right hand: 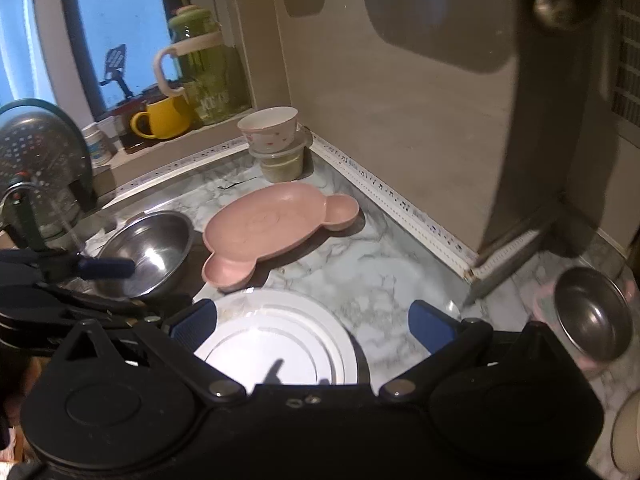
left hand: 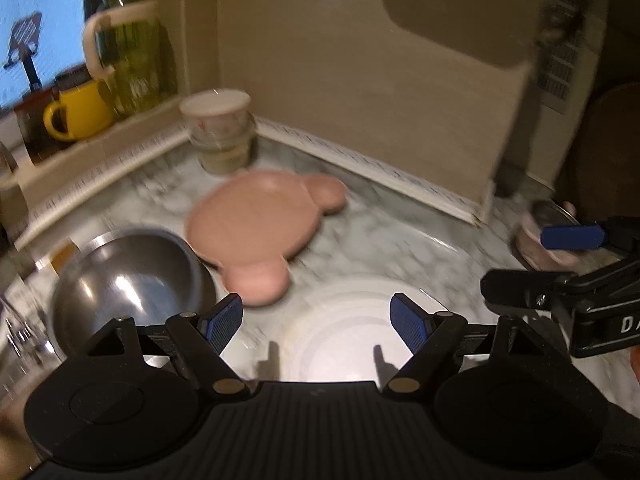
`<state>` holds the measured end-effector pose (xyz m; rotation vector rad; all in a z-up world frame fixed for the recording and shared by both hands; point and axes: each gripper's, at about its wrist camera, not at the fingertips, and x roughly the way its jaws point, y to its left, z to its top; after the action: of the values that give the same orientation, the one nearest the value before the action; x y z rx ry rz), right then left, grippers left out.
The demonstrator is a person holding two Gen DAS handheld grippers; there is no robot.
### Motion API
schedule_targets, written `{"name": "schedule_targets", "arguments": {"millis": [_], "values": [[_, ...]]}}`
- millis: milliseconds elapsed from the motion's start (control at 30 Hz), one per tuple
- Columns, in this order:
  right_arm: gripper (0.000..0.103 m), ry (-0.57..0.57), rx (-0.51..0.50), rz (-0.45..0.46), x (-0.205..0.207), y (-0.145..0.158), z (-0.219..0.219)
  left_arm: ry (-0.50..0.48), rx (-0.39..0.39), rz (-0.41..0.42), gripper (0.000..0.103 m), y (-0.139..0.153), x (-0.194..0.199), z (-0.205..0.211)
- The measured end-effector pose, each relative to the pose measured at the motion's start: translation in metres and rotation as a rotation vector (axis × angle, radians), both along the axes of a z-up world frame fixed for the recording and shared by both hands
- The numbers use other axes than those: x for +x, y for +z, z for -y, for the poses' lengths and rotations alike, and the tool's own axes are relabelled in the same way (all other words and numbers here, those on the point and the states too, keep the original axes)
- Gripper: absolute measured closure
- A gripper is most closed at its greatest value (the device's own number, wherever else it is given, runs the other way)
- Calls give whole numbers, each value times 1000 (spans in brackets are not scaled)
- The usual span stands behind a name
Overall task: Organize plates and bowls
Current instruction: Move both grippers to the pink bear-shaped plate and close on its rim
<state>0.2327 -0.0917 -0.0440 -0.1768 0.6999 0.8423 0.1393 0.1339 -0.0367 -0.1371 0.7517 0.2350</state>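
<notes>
A white plate [left hand: 340, 336] [right hand: 280, 344] lies on the marble counter right under both grippers. My left gripper [left hand: 316, 320] hangs over it, open, with nothing between its blue pads. My right gripper [right hand: 312, 324] is open wide above the plate's right part, also empty. Behind the plate lies a pink bear-shaped plate [left hand: 256, 224] [right hand: 276, 228]. A steel bowl [left hand: 128, 276] [right hand: 148, 252] sits to its left. A small steel bowl [right hand: 592, 316] rests on something pink at the right. Each gripper shows in the other's view: the right gripper [left hand: 532, 260] and the left gripper [right hand: 120, 284].
A stack of small bowls and tubs [right hand: 276, 140] stands in the back corner. On the window ledge are a yellow mug [right hand: 164, 118] and a green pitcher [right hand: 200, 64]. A metal colander [right hand: 36, 160] stands far left. A beige wall block [right hand: 400, 120] juts over the counter's right side.
</notes>
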Motion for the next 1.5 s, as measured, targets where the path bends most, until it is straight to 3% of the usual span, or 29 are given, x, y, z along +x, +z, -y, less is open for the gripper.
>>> {"name": "schedule_targets", "arguments": {"millis": [267,400,700,1000,1300,1500], "values": [[6,-15,-39,-50,46,-11,-54,67,-7,-40,22,-6,56,-59],[19,-43,-68,-81,70,-19,-78,77,3,-62,22,-14,88,-86],[27,-52,-143,-159,107,-49,-128,119,-38,-123,22,-41,153,-140],[44,-97,-183,-267,135,-73,-160,152,-57,-200,23,-71,200,-170],[71,-149,-148,-410,152,-91,-165,169,-102,-256,55,-92,217,-187],[87,-144,-134,-425,147,-90,-170,181,-134,-266,71,-99,216,-192]]}}
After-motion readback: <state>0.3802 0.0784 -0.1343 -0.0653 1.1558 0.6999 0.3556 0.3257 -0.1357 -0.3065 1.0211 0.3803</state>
